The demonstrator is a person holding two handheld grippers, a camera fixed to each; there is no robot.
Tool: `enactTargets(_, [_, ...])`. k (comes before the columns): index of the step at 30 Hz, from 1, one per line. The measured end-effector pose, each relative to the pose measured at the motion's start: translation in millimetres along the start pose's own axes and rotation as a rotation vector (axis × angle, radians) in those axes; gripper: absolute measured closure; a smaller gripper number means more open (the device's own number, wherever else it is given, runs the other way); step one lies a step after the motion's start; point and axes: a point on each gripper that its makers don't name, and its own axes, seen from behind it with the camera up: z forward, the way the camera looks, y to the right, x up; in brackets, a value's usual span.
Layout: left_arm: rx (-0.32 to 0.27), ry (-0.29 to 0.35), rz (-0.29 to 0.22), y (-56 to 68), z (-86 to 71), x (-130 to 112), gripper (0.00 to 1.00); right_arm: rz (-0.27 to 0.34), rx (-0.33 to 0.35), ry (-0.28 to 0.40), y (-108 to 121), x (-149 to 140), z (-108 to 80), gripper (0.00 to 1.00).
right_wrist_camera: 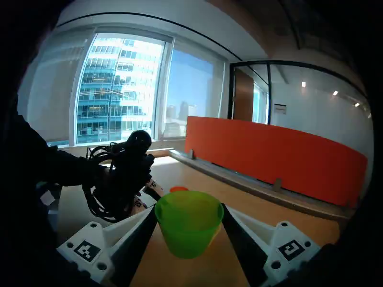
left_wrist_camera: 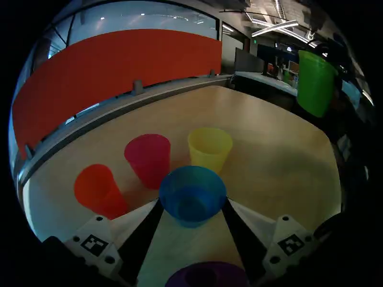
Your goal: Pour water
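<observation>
Stretching ahead of the left gripper (left_wrist_camera: 192, 201) is a pale wooden table (left_wrist_camera: 277, 143), with a long orange partition (left_wrist_camera: 119, 62) along its far edge, ahead and to the left. In the right gripper view, tall windows (right_wrist_camera: 115, 86) rise far beyond the right gripper (right_wrist_camera: 189, 208), up and to its left. The left gripper is closed on a blue cup (left_wrist_camera: 192, 193): both fingers press its sides and it stands upright between them, mouth up. Whether it holds water cannot be told. The right gripper likewise grips a green cup (right_wrist_camera: 188, 229), upright between its fingers and lifted clear of the table. From the left gripper that cup shows high up and well off to the right. From the right gripper, the left gripper sits lower and to the left, held by a dark-sleeved arm (right_wrist_camera: 43, 162) with black cables (right_wrist_camera: 95, 201) looped around it. Just past the blue cup stand a pink cup (left_wrist_camera: 149, 158), slightly left, and a yellow cup (left_wrist_camera: 209, 148), slightly right, near each other but apart. An orange cup (left_wrist_camera: 98, 189) stands beside the left finger, left of the pink one. A purple cup (left_wrist_camera: 208, 275) sits nearest the camera, below the blue cup, between the bases of the fingers.
</observation>
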Motion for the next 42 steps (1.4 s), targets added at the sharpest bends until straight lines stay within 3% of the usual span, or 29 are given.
enactTargets(6, [-0.006,0.007,-0.023,0.5,-0.3,-0.3,0.14,0.0,0.0,-0.001,0.2,-0.9,-0.3,0.06])
enactTargets(24, [-0.005,0.021,-0.008,2.4,-3.3,1.3,0.15,0.0,-0.004,0.0,0.6,-0.1,-1.0,0.06])
enactTargets(42, [0.003,0.099,-0.019,0.9,-27.8,26.9,0.15,-0.015,-0.002,0.006,-7.0,11.1,0.1,0.06])
